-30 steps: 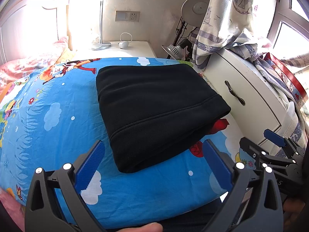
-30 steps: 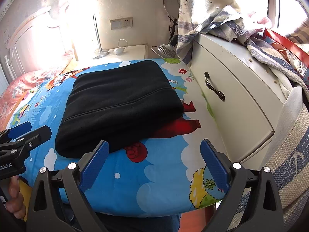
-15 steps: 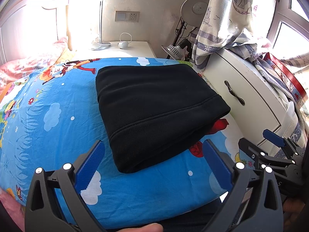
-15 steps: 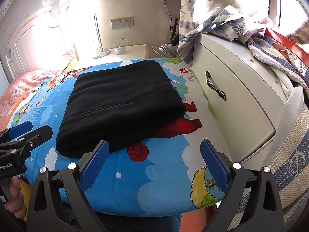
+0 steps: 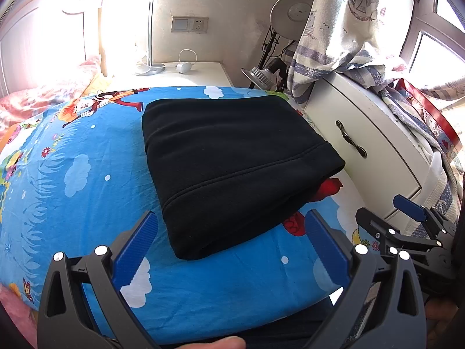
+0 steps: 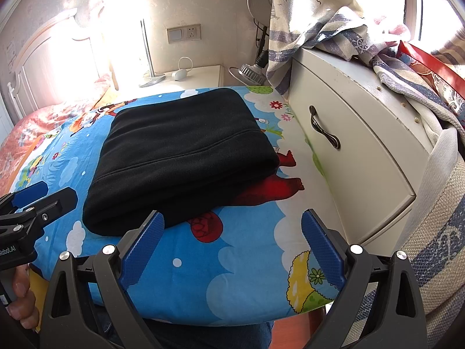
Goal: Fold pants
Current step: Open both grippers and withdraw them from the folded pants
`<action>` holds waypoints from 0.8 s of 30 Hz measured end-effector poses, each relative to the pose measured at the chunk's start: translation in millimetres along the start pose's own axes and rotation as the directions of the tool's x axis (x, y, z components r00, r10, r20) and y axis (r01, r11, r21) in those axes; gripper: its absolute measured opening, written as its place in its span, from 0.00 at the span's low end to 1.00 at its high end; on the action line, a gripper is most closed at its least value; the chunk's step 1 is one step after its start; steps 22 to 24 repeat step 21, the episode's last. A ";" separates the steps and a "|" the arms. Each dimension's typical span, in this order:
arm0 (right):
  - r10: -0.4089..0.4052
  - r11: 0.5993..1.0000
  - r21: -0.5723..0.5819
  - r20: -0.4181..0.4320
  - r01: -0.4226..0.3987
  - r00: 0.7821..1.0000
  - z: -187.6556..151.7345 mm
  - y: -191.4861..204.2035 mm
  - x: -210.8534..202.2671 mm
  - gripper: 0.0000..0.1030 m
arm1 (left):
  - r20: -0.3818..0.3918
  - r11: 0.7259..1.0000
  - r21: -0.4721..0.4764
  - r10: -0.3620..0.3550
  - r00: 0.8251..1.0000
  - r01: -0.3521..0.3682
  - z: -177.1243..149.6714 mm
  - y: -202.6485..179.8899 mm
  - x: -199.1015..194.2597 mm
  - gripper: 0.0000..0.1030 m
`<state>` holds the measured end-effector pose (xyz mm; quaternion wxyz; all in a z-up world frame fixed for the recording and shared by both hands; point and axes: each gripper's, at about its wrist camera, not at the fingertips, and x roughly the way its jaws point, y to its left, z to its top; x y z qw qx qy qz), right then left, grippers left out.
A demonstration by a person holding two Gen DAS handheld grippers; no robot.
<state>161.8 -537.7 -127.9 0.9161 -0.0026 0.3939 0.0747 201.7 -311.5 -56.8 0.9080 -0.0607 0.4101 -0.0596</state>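
Observation:
The black pants [image 5: 232,163] lie folded in a thick rectangular stack on the blue cartoon bedsheet [image 5: 81,174]; they also show in the right wrist view [image 6: 180,154]. My left gripper [image 5: 229,226] is open and empty, held back at the bed's near edge just in front of the stack. My right gripper [image 6: 232,226] is open and empty, near the front edge to the right of the stack. Each gripper shows in the other's view, the right one [image 5: 407,232] and the left one [image 6: 32,206].
A white cabinet [image 6: 348,151] with a dark handle stands close along the bed's right side, draped with a curtain [image 5: 334,37] and cloths. A bedside table [image 5: 180,72] with a lamp base is at the back. Pink bedding [image 5: 37,101] lies far left.
Almost nothing differs; the right wrist view has shifted very slightly. The pants lie still and both grippers stay open.

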 end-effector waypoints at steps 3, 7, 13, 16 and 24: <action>0.000 1.000 0.000 0.000 0.000 1.000 0.0 0.0 0.0 0.89 | 0.000 1.000 -0.001 0.001 1.000 -0.001 -0.1 -0.1 0.1 0.98; 0.000 1.000 0.001 0.000 0.000 1.000 0.3 -0.1 -0.2 0.89 | 0.001 1.000 0.003 0.000 1.000 0.000 -0.2 -0.5 0.1 0.98; -0.003 1.000 0.002 -0.006 0.003 1.000 -1.8 -1.6 4.1 0.89 | 0.034 1.000 0.027 -0.008 0.999 0.007 -2.2 -10.8 0.7 0.98; -0.003 1.000 0.006 -0.012 0.003 1.000 -2.7 -3.1 8.7 0.89 | 0.029 0.999 0.019 -0.044 0.999 0.043 -1.2 -7.6 4.2 0.98; 0.020 0.999 0.038 -0.004 -0.020 1.000 -3.9 -6.0 21.0 0.89 | 0.100 0.984 -0.174 0.068 0.993 -0.050 4.7 81.9 -16.4 0.98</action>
